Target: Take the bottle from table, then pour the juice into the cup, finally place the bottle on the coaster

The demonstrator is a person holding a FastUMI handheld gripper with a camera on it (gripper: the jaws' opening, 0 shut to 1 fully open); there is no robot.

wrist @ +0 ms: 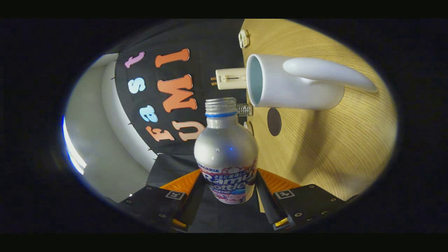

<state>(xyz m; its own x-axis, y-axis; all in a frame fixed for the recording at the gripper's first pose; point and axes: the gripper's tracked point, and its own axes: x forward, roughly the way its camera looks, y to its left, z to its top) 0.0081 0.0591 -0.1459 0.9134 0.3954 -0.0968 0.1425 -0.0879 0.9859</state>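
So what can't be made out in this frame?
- Juice level: the bottle is opaque metal.
- Cup interior: seen side-on, its bottom is hidden by its own wall.
- Bottle base: hidden between the gripper fingers.
- Small items by the wall: too small to identify.

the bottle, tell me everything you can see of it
The bottle is silvery metal with a rounded shoulder, a threaded neck, a blue ring below the threads and a printed label around its lower body. No cap is on it. It sits between the fingers of the hand-held gripper, which press its label from both sides. Its open mouth points toward the white cup on the wooden table, close to the rim but apart from it. Its contents are hidden.
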